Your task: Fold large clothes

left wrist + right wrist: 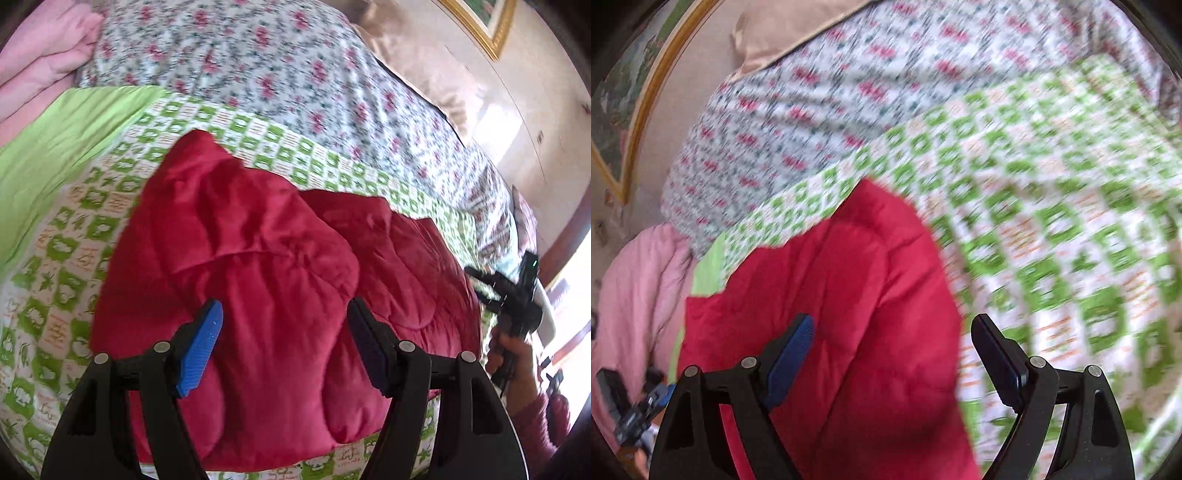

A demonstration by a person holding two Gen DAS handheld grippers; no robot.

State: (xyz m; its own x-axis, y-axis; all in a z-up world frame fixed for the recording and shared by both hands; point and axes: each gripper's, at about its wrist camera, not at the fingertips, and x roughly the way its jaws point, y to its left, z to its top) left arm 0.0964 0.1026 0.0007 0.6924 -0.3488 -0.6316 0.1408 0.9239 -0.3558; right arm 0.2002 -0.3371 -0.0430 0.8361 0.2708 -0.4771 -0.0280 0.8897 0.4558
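Note:
A red quilted padded garment (266, 280) lies folded in a thick bundle on a green-and-white patterned sheet (74, 221). My left gripper (286, 332) hovers just above it, jaws open and empty, blue pads (201, 350) apart. In the right wrist view the same red garment (831, 314) fills the lower left. My right gripper (892, 354) is open and empty over the garment's right edge. The right gripper also shows in the left wrist view (513, 295), held in a hand at the far right.
A floral quilt (277, 74) covers the bed behind. Pink folded bedding (33, 66) and a plain green cloth (55, 140) lie at the left. A beige pillow (436, 85) and a gilt picture frame (484, 26) are at the back wall.

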